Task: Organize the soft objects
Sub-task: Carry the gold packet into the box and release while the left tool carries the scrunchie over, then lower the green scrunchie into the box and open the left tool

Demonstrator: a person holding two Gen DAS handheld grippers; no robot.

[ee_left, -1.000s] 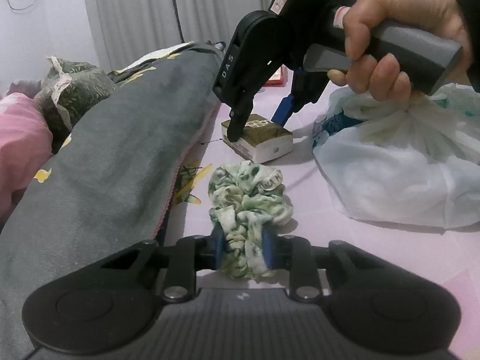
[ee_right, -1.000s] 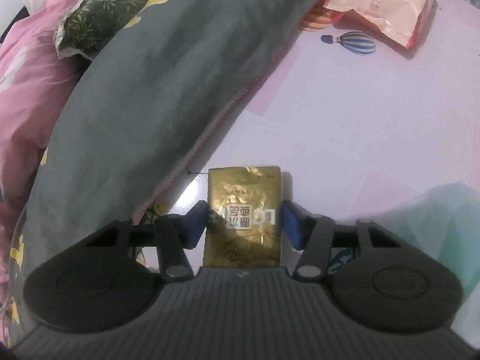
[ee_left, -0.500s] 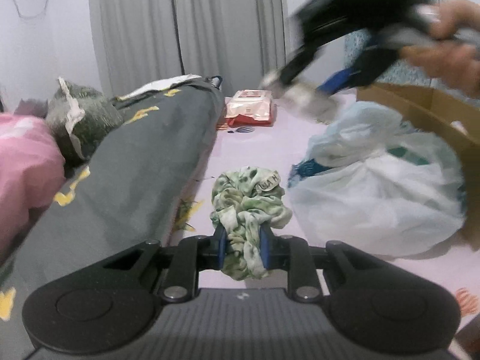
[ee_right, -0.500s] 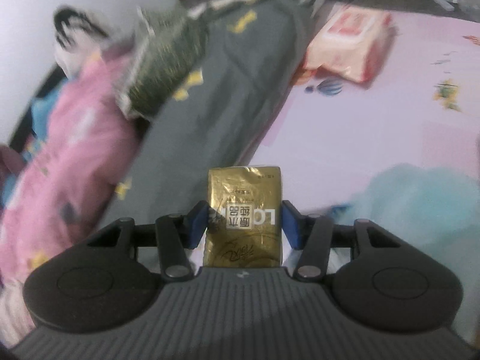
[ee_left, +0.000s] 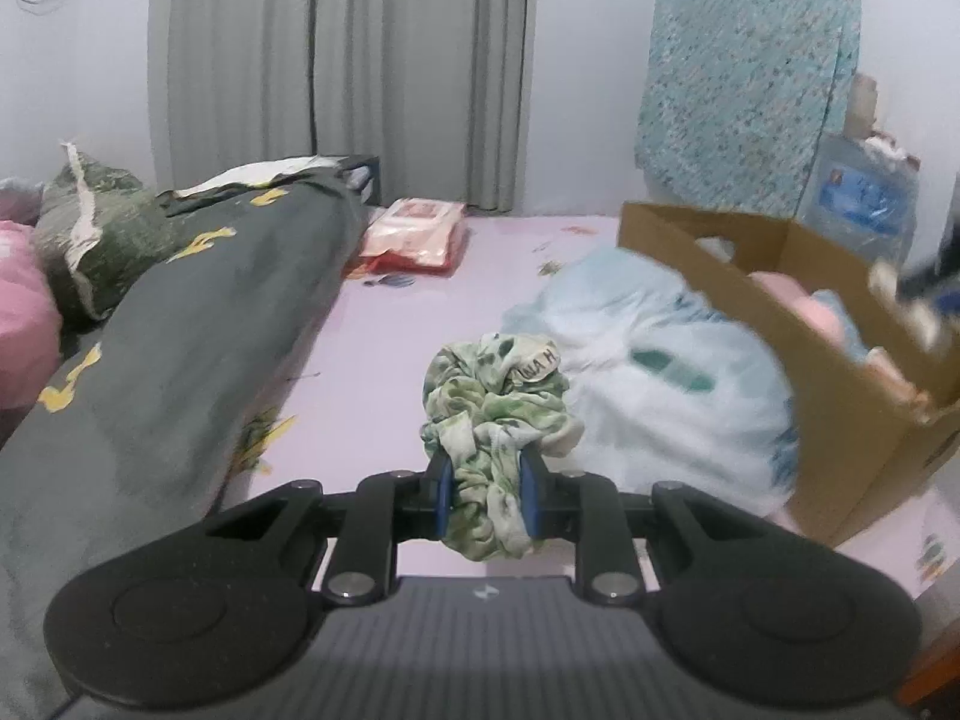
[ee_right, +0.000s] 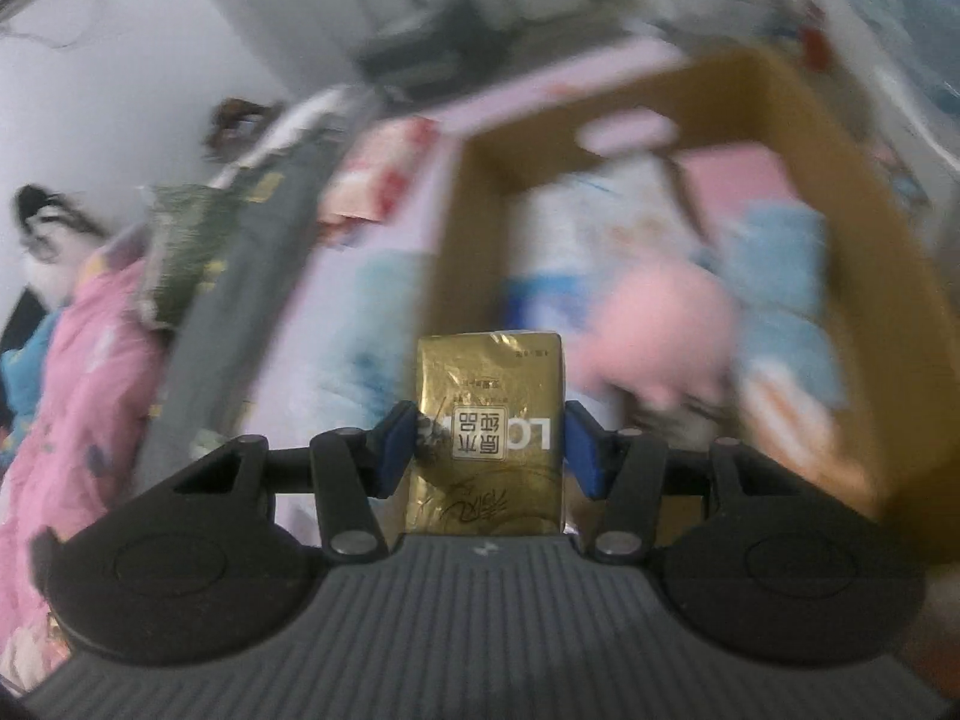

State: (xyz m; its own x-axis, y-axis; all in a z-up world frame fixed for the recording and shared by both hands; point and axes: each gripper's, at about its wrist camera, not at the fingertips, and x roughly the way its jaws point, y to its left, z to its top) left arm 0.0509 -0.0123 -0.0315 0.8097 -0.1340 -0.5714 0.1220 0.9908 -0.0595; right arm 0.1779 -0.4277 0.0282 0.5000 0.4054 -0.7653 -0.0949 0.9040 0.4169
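Two grippers are each clamped on something soft. Our left gripper (ee_left: 485,489) pinches a green-and-white scrunchie (ee_left: 495,414) between its blue pads (ee_left: 444,491), the jaws drawn narrow around the bunched fabric; the loop rises forward beyond the fingertips, and a small tag with lettering shows at its top. Beyond it, a white plastic bag (ee_left: 660,384) sits on the pink bedsheet (ee_left: 384,348), just beside an open cardboard box (ee_left: 840,420) that holds pink and pale blue soft items. To the left of the sheet lies a long dark grey blanket (ee_left: 198,324) with yellow patches, and behind it a green patterned pillow (ee_left: 90,240). A pink-and-red wipes pack (ee_left: 417,234) rests near the far end of the sheet, in front of grey curtains (ee_left: 360,60).

Our right gripper (ee_right: 491,450) holds a gold tissue pack (ee_right: 489,420), its blue pads (ee_right: 399,450) pressed against both sides at a moderate width. The pack stands upright between the fingers, its printed label upside down to us. The view here is blurred by motion; behind the pack we see the cardboard box (ee_right: 870,276) from above, open, with a pink soft shape (ee_right: 660,324) and blue fabric (ee_right: 780,300) inside.
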